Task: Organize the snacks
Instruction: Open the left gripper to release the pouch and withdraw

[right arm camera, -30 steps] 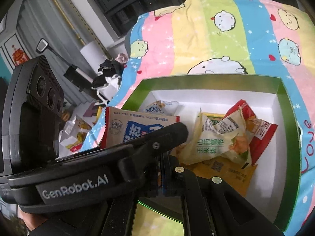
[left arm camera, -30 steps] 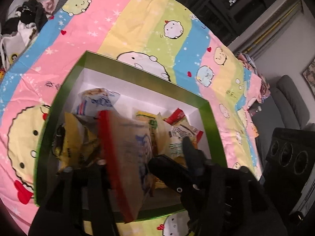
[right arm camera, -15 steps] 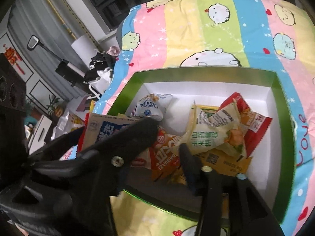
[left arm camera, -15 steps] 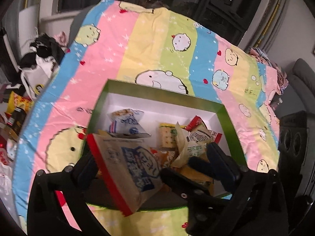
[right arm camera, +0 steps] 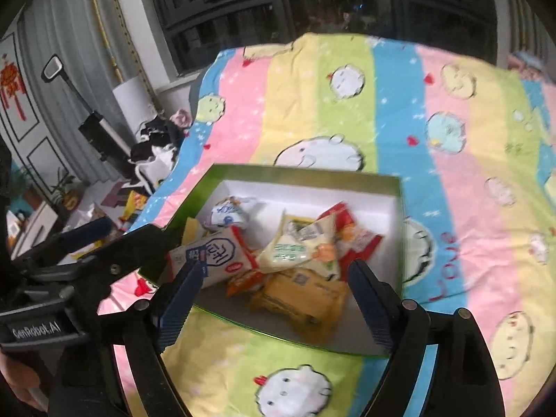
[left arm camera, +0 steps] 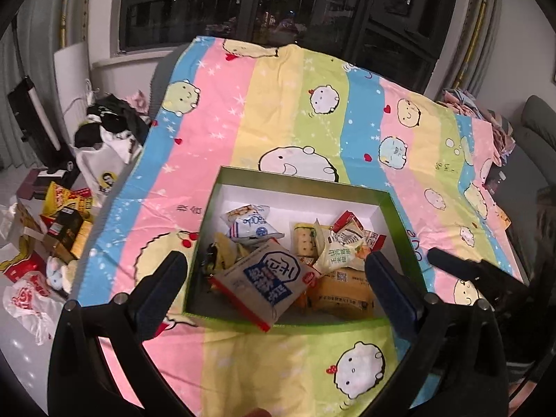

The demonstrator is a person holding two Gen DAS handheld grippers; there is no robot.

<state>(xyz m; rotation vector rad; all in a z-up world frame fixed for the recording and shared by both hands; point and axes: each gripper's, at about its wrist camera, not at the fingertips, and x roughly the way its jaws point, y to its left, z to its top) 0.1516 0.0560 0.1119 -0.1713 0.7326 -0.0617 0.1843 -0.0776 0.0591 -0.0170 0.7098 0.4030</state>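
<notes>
A green box (left arm camera: 399, 215) with a white inside sits on the striped cartoon blanket (left arm camera: 278, 104) and holds several snack packets. A beige packet with a blue label and red edge (left arm camera: 267, 285) lies tilted on the pile at the box's near left. My left gripper (left arm camera: 274, 267) is open and empty, held above and in front of the box. My right gripper (right arm camera: 274, 278) is open and empty too, above the box's (right arm camera: 399, 215) near edge. The beige packet (right arm camera: 212, 257) shows behind its left finger. The left gripper's body (right arm camera: 69, 271) shows at the left.
More snack packets and bags (left arm camera: 62, 215) lie on the floor left of the blanket, with a pile of clothes (left arm camera: 111, 128) behind them. A dark chair (left arm camera: 535, 132) stands at the right. Dark windows (left arm camera: 278, 0) are behind.
My left gripper has opened and let go of the beige packet, which now lies in the box. Both grippers have pulled back and up from the box. The right gripper has opened wider.
</notes>
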